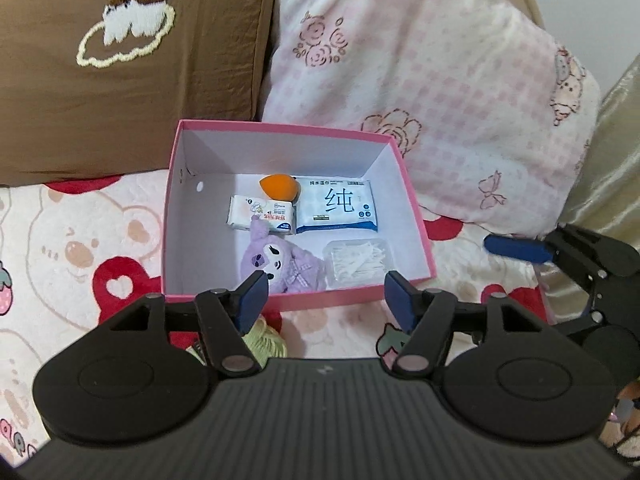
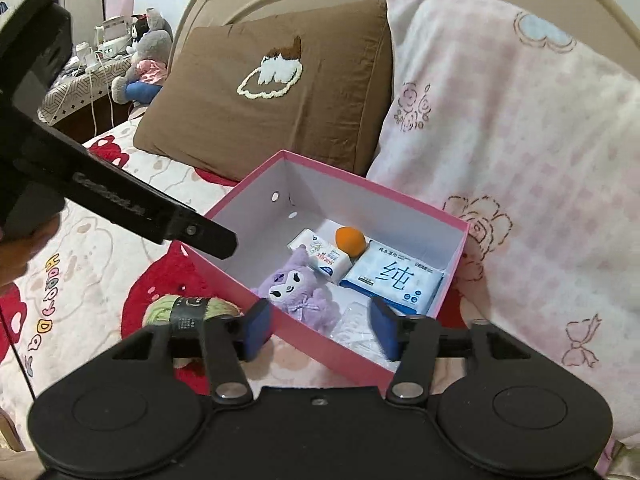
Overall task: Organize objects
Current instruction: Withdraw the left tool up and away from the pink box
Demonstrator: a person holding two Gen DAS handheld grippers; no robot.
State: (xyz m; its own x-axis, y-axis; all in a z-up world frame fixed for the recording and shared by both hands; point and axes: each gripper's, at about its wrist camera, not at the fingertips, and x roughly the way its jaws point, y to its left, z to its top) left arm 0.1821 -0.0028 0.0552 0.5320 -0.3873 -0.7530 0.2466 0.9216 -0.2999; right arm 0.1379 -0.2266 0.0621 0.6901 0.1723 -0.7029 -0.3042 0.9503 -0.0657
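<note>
The scene is a bed covered by a bear-print blanket [image 1: 60, 248]. At far left in the right wrist view, a bedside stand carries plush toys [image 2: 146, 64]. A brown pillow [image 1: 120, 92] leans at the head of the bed, with a pink checked pillow [image 1: 440, 100] to its right.

A skein of green yarn [image 2: 192, 308] with a dark label band lies on the blanket, just beside the near-left wall of the pink box [image 1: 172, 216]. In the left wrist view only a small part of the yarn shows, below the left finger.

The pink box stands open on the blanket in front of both pillows. Its contents, left to right:
- a small tissue pack [image 1: 262, 216], flat on the floor of the box;
- a purple plush toy [image 1: 280, 268], touching the near edge of the tissue pack;
- an orange sponge [image 1: 280, 188], at the far side between the two packs;
- a blue wet-wipe pack [image 1: 338, 206], lying flat;
- a clear plastic case [image 1: 358, 260] of white sticks, in the near-right corner.

The left tool [image 1: 324, 300] hovers at the near wall of the box, fingers set wide apart and holding nothing. The right tool [image 2: 320, 328] hovers over the near corner of the box, fingers likewise wide and empty.
</note>
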